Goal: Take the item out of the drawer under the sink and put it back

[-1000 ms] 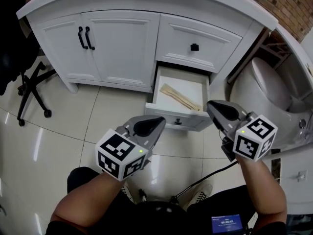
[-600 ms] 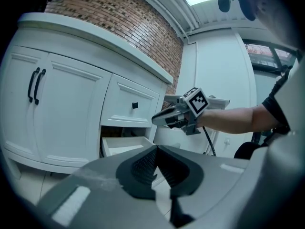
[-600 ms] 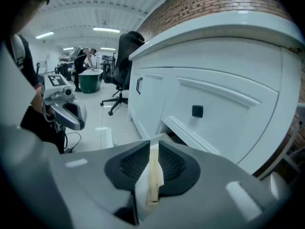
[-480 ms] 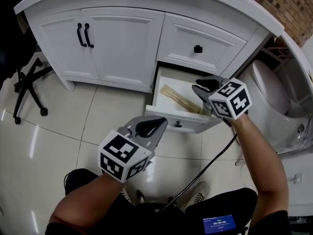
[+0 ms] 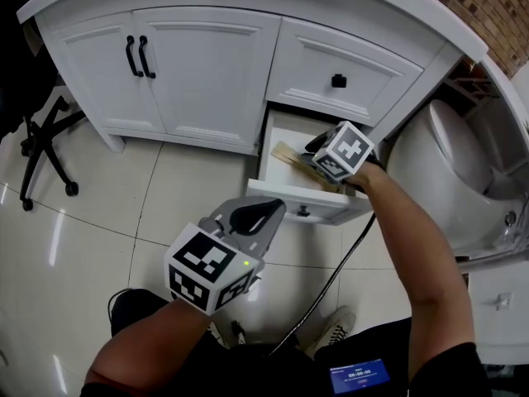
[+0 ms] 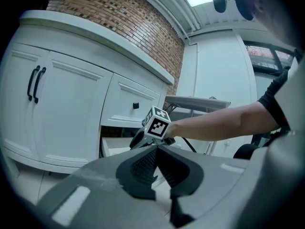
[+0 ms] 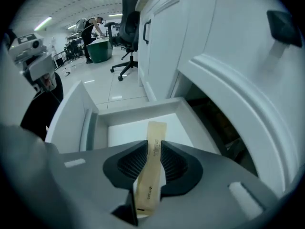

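The drawer point(image 5: 299, 198) under the sink stands pulled out. A long tan paper packet point(image 5: 285, 152) lies inside on its white floor. My right gripper point(image 5: 314, 150) reaches down into the drawer. In the right gripper view its jaws are opening, and the packet point(image 7: 155, 132) runs through the gap between the pads without being pressed. My left gripper point(image 5: 263, 211) hangs over the floor tiles in front of the drawer. In the left gripper view the left gripper point(image 6: 155, 149) is shut on nothing, and the right gripper's marker cube point(image 6: 157, 123) shows beyond it.
A white vanity with two doors point(image 5: 165, 64) stands left of the drawer, and a shut drawer with a black knob point(image 5: 338, 80) sits above it. A toilet point(image 5: 450, 172) is close on the right. An office chair base point(image 5: 41, 139) is at the far left. A black cable point(image 5: 331, 279) trails from my right gripper.
My right gripper has swung from beside my body forward and down into the drawer, over the packet, and its jaws have parted. The left gripper has barely moved.
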The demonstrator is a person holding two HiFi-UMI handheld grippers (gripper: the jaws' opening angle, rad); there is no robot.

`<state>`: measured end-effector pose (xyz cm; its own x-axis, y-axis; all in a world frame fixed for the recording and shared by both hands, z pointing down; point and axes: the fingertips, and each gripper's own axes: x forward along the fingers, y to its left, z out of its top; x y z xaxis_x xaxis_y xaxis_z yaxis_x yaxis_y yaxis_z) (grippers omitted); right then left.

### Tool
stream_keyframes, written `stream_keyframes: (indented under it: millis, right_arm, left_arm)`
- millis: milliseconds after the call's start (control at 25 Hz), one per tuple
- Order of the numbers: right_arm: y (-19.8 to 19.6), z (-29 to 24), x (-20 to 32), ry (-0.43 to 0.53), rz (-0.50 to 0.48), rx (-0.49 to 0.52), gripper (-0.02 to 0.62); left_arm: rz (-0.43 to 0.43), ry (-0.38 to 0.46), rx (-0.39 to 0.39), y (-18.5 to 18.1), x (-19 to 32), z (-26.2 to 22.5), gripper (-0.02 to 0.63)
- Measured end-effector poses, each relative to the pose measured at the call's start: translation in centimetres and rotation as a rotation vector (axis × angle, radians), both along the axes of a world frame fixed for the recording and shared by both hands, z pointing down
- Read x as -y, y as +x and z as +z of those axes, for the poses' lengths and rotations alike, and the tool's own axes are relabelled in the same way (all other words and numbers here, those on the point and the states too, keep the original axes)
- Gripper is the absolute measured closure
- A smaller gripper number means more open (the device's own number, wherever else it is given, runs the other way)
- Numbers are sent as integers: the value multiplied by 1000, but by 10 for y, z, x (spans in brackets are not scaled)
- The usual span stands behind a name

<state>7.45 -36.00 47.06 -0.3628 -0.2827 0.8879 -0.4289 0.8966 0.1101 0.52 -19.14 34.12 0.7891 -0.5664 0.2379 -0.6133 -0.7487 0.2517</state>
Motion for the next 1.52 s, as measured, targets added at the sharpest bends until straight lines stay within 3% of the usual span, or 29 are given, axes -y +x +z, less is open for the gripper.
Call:
stream_keyframes:
  millis: [640,920,1240,1520]
  right_arm:
    - [-4,51,6,-77,-21,-134,515]
    - [-4,50,8,-95,8,-121,538]
    - [-2,39,9,-24,12,-122,566]
    - [-4,-4,9,66,31,-57,568]
  left_arm:
    - [17,-18,-18,3,3,2,600]
    - [16,-20,-21,2,3,1,600]
    - [11,-6,-17,1,0,-2,600]
    - [3,10,-5,-2,-3,-6,600]
